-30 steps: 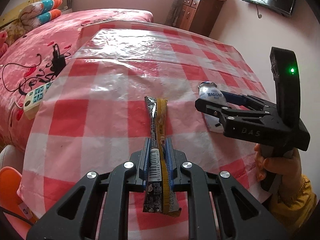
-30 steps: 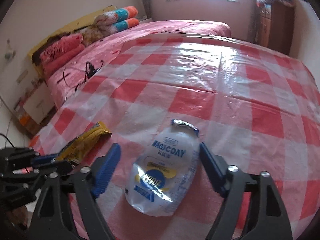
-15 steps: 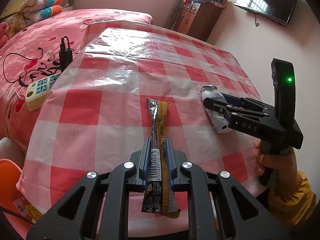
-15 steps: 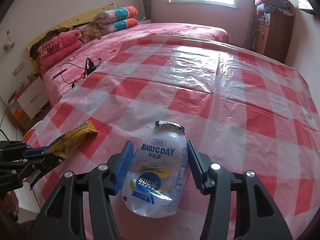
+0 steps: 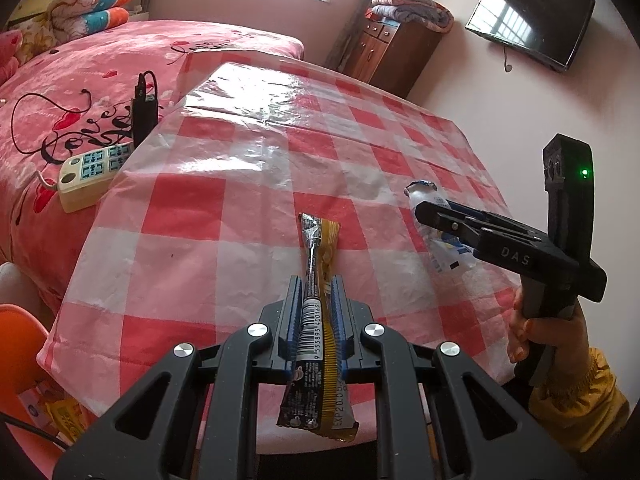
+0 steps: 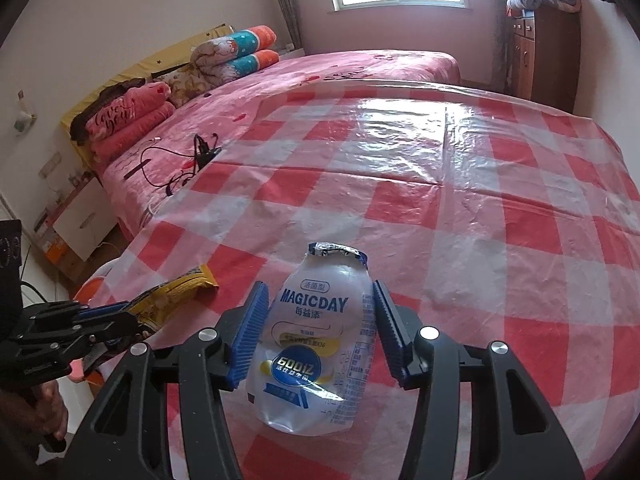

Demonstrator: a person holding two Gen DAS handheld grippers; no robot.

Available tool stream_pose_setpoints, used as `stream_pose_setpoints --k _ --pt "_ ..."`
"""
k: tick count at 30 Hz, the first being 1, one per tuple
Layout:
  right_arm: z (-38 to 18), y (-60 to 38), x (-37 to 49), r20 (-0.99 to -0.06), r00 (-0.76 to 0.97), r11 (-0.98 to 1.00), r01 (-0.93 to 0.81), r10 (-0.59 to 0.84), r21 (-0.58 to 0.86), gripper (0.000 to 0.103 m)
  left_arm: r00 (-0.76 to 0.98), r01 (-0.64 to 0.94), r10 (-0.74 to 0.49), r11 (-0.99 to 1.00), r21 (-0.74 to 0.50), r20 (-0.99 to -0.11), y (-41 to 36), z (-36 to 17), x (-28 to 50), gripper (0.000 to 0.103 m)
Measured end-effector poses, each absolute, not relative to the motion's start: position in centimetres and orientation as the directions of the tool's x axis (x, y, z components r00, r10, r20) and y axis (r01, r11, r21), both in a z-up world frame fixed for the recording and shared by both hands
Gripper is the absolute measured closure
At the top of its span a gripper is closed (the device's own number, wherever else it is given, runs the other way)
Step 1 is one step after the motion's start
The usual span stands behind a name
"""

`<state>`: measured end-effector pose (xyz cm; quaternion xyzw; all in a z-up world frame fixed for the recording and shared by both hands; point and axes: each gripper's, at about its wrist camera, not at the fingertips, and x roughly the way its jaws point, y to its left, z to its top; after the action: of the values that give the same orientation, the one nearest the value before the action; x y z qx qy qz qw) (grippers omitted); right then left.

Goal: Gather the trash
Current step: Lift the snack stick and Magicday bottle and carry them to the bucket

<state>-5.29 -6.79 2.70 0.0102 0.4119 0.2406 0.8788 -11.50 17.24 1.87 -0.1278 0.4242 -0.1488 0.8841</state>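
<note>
Bedroom setting; checked plastic tablecloth (image 6: 460,208) glossy and slick. Left gripper (image 5: 316,312) pinched flat on snack wrapper (image 5: 318,320), held mid-length at the near table edge: thin, limp, near weightless. Right gripper (image 6: 320,332) straddling crushed plastic bottle (image 6: 320,340) lying on the cloth, blue pads (image 6: 250,340) against its sides. Judged light, soft, readily dented, slippery; best taken across the wide labelled middle.

The left gripper (image 5: 316,308) has its jaws clamped on a wrapper (image 5: 316,320). The right gripper (image 6: 320,320) has its jaws pressing a crushed bottle (image 6: 316,344) between them.
</note>
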Motion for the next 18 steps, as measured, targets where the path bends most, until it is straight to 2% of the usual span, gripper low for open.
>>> stream_pose_setpoints --k 4,7,9,11,14,15,18 --pt "2.8 -6.0 -6.0 -0.724 0.537 0.879 -0.43 0.433 0.206 0.049 0.567 0.163 -0.38 0.921 -0.353 -0.731 16.9 1.0 -11.3 0.086" --pt "2.8 -5.5 -6.2 -0.728 0.533 0.876 -0.439 0.431 0.197 0.049 0.549 0.164 -0.37 0.927 -0.338 -0.749 16.2 0.5 -10.6 0.079" --pt "2.9 -5.4 -6.3 -0.729 0.534 0.876 -0.442 0.429 0.192 0.049 0.558 0.174 -0.356 0.934 -0.314 -0.75 15.7 0.5 -10.2 0.07" --pt "3.0 -5.4 -6.4 -0.729 0.536 0.877 -0.442 0.426 0.188 0.049 0.563 0.184 -0.335 0.942 -0.28 -0.755 15.0 0.6 -9.7 0.07" --pt "3.0 -5.3 -6.5 -0.729 0.535 0.877 -0.441 0.428 0.191 0.049 0.572 0.184 -0.303 0.953 -0.24 -0.763 14.2 0.7 -8.9 0.072" --pt "3.0 -5.3 -6.5 -0.729 0.535 0.877 -0.441 0.427 0.191 0.049 0.572 0.184 -0.29 0.957 -0.224 -0.767 13.9 0.7 -8.8 0.081" --pt "3.1 -5.3 -6.5 -0.728 0.53 0.874 -0.443 0.436 0.201 0.05 0.577 0.188 -0.284 0.958 -0.214 -0.765 13.8 0.7 -8.9 0.087"
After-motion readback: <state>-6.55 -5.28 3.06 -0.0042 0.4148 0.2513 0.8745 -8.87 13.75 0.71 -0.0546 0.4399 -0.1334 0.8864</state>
